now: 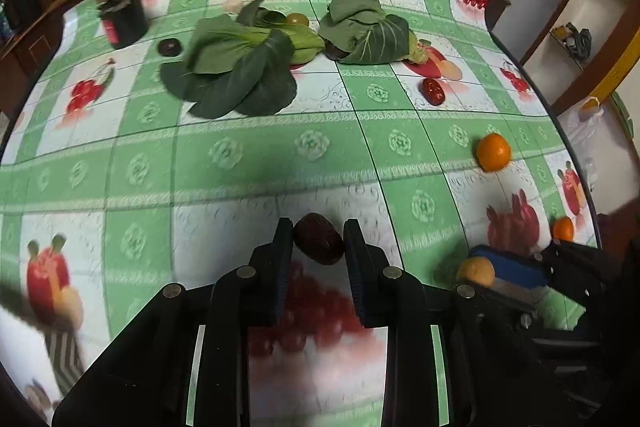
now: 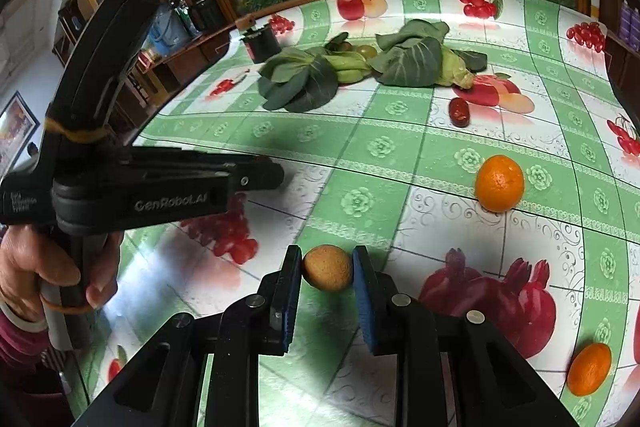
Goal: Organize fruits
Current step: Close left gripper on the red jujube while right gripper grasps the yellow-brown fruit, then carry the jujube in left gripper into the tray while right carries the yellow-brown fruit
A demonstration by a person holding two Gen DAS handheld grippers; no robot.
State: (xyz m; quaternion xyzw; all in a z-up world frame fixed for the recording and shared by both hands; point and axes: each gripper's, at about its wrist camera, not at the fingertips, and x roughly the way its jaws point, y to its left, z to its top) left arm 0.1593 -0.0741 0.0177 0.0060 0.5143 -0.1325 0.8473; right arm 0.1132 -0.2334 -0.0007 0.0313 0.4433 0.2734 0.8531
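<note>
My left gripper (image 1: 318, 233) is shut on a dark red date (image 1: 319, 245), held over the fruit-print tablecloth (image 1: 240, 155). My right gripper (image 2: 326, 261) is shut on a small tan round fruit (image 2: 328, 267), which also shows in the left wrist view (image 1: 476, 271). An orange (image 2: 500, 183) lies right of centre, also seen in the left wrist view (image 1: 493, 152). A second orange (image 2: 590, 369) lies near the right edge. A red date (image 2: 459, 111) lies further back, also visible from the left wrist (image 1: 432, 91).
Two heaps of leafy greens (image 1: 236, 67) (image 1: 366, 29) lie at the back, with a greenish fruit (image 1: 298, 19) between them. A dark jar (image 1: 122, 19) and a dark round fruit (image 1: 169, 47) sit at the back left. The left gripper body (image 2: 132, 183) crosses the right wrist view.
</note>
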